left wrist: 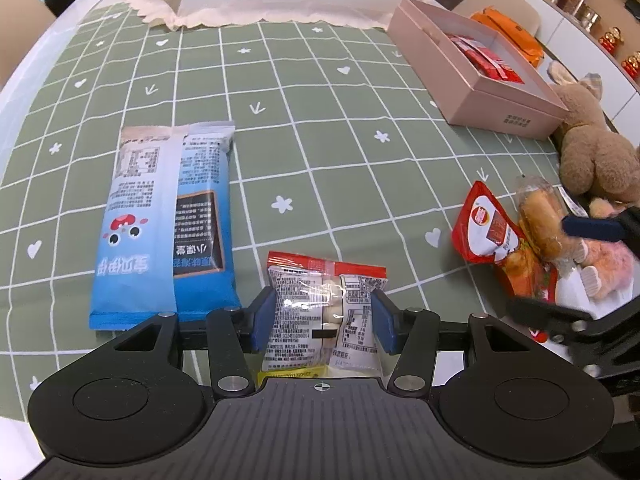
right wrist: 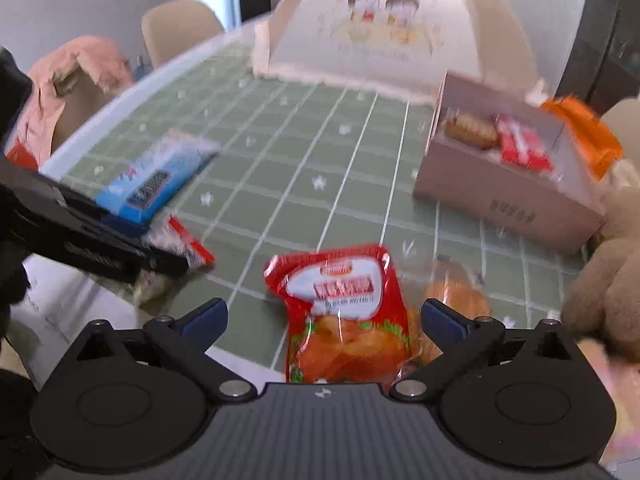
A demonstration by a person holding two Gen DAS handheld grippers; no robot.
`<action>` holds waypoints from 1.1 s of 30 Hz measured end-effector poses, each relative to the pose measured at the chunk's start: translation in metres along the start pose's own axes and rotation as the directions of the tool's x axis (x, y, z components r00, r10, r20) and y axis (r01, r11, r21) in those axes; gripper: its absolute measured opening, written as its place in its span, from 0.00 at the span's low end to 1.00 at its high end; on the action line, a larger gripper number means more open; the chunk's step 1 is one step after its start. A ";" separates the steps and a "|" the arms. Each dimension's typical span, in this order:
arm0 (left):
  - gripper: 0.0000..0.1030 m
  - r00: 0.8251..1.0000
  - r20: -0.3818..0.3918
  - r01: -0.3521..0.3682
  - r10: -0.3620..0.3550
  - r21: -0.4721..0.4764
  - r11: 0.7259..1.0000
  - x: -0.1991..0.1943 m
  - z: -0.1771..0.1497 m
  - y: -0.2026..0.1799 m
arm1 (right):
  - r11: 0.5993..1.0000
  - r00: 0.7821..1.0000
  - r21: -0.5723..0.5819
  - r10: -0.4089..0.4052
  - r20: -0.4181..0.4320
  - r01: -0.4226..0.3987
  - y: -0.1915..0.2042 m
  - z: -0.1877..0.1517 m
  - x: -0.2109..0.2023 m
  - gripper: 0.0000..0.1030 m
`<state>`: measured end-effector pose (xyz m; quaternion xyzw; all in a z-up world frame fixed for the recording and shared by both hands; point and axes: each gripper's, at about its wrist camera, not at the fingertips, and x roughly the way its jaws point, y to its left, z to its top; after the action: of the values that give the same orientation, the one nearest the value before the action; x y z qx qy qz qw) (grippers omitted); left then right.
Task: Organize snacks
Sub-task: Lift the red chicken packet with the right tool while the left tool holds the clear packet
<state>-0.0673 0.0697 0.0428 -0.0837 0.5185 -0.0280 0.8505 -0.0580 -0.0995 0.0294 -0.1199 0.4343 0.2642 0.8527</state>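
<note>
Landmark is your pink box (left wrist: pixel 516 114), open-topped, at the cloth's far right; red sachets (left wrist: pixel 486 58) and a wrapped bun (right wrist: pixel 472 130) lie inside. Well left of the box you've got a blue packet (left wrist: pixel 164 224), flat, back side up. Nearer you than the box: a clear red-edged peanut pack (left wrist: pixel 324 304), a red pouch (right wrist: pixel 344 312) and a wrapped bread roll (left wrist: pixel 540 224) touching it.

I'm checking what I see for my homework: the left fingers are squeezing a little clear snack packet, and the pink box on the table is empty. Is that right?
Not quite. The pink box is not empty: the left wrist view shows red packets lying inside it. The rest is right: the left gripper has its fingers pressed on the little clear snack packet.
</note>
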 end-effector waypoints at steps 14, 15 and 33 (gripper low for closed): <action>0.54 1.000 0.000 0.014 -0.014 -0.010 1.000 -0.002 -0.001 0.003 | 0.997 0.997 0.037 0.065 -0.039 -0.064 0.018 -0.012 0.026 1.00; 0.54 1.000 -0.004 0.013 -0.013 -0.017 1.000 -0.002 0.000 0.005 | 0.996 0.996 0.041 0.085 -0.040 -0.083 0.020 -0.014 0.024 1.00; 0.54 1.000 0.010 0.002 -0.001 -0.028 1.000 -0.006 -0.005 0.009 | 0.882 0.992 0.456 -0.119 -0.033 0.121 -0.006 0.006 0.044 1.00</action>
<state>-0.0749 0.0790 0.0440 -0.0961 0.5144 -0.0209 0.8519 -0.0295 -0.0865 -0.0026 0.0569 0.4776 0.1011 0.8709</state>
